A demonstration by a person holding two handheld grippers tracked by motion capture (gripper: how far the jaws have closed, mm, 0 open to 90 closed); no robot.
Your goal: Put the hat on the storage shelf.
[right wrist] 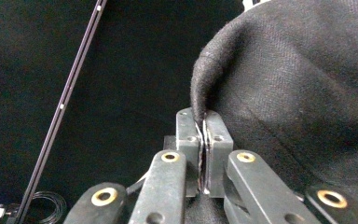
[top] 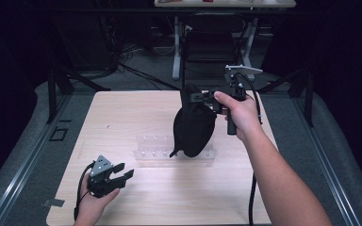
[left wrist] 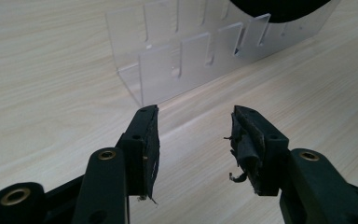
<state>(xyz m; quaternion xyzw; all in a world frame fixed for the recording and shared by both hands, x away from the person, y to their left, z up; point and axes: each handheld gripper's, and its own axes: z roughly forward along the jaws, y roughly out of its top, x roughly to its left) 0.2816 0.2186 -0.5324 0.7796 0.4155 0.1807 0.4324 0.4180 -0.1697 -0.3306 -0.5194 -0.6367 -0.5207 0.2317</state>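
Right gripper held up over the far-right part of the light wood table, jaws pinched tight on the edge of a black cloth item, probably a cap or soft hat, exact type unclear. It hangs down from the jaws, lower end level with the clear acrylic rack at table centre; contact with the rack can't be told from the high view. In the right gripper view the right gripper has its two jaws pressed together with a thin folded hem of the black cloth item clamped between them, bulk of the fabric spreading to the upper right, dark background on the left. Right hand wraps the handle, grey three-cornered plate on top, cable trailing down along the forearm. Left gripper low at the near-left of the table, held in the left hand, jaws spread apart, nothing in them. Left gripper view: left gripper with a wide gap between the jaws, worn pads, bare wood below, pointing at the clear acrylic rack with its slotted upright dividers just ahead; a bit of the black cloth item shows at the top edge above the rack's far end. Dark floor, cables and a desk frame beyond the table.
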